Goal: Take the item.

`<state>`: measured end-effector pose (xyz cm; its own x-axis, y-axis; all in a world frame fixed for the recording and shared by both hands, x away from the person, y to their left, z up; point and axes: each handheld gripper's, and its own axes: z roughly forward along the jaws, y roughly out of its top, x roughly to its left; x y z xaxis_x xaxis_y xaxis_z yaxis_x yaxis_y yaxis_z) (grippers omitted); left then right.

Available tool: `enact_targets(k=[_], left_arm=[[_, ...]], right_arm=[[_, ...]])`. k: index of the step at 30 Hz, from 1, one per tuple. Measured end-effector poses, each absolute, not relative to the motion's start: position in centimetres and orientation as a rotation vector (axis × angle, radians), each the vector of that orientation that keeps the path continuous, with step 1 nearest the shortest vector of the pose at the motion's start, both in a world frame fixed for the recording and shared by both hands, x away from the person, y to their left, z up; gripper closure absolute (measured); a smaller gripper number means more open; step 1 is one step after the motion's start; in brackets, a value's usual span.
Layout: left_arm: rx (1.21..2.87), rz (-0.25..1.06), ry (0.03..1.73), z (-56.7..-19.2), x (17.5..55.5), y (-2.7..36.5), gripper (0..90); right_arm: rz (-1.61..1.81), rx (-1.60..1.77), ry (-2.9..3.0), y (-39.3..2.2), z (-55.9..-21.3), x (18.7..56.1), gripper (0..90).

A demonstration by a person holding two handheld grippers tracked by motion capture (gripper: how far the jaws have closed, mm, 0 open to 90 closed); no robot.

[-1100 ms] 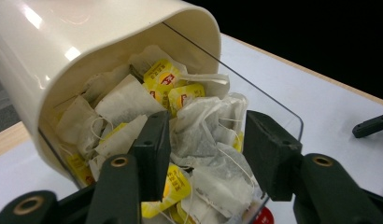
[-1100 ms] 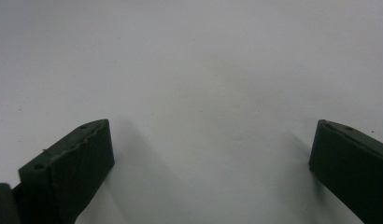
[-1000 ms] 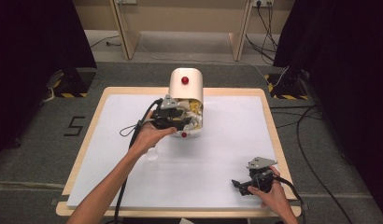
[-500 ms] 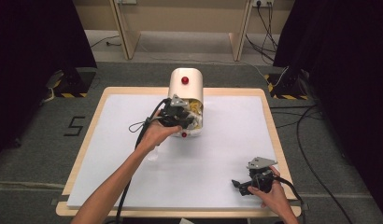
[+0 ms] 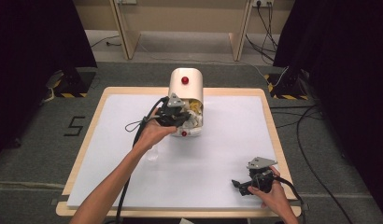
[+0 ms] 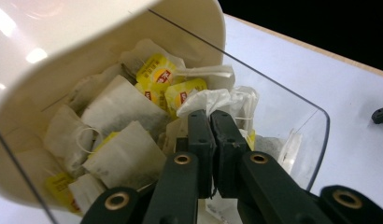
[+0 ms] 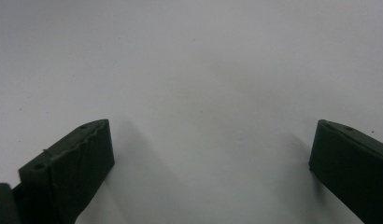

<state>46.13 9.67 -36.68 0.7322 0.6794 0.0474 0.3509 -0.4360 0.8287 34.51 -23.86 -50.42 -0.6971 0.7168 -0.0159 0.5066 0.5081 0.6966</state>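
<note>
Two black jaws of my left gripper (image 6: 209, 122) have just been closing, and now they stand pressed together inside the mouth of the cream dispenser (image 5: 185, 84). At their tips sits a crumpled white tea bag (image 6: 213, 100), and I judge a fold of its paper is pinched between the pads, though the contact itself is hidden behind the jaws. Compared with a second ago, that hand has nudged a touch deeper into the opening. If the pinch holds, I reckon the bag is ready to be drawn out; thin paper could slip or tear.

Inside, the tea bags (image 6: 119, 112) lie heaped: soft, matte, pillow-shaped paper pouches, dark leaf showing through, with thin strings and glossy yellow tags (image 6: 157, 74). The dispenser is smooth rounded plastic with a red knob (image 5: 185, 80) on top, and a clear curved front tray (image 6: 315, 135) holds the pile.

My right gripper (image 5: 249, 184) rests low on the white tabletop (image 5: 227, 135) near its front right corner, jaws spread wide, holding nothing.
</note>
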Motion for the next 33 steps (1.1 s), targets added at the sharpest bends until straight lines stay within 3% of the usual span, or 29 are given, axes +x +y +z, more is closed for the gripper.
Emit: enact_targets(k=[33], left_arm=[[1.864,0.541,0.736,-29.9,43.4,15.4,87.0]], right_arm=[[0.984,1.029,2.454,-23.9,-50.4,34.5,0.4]])
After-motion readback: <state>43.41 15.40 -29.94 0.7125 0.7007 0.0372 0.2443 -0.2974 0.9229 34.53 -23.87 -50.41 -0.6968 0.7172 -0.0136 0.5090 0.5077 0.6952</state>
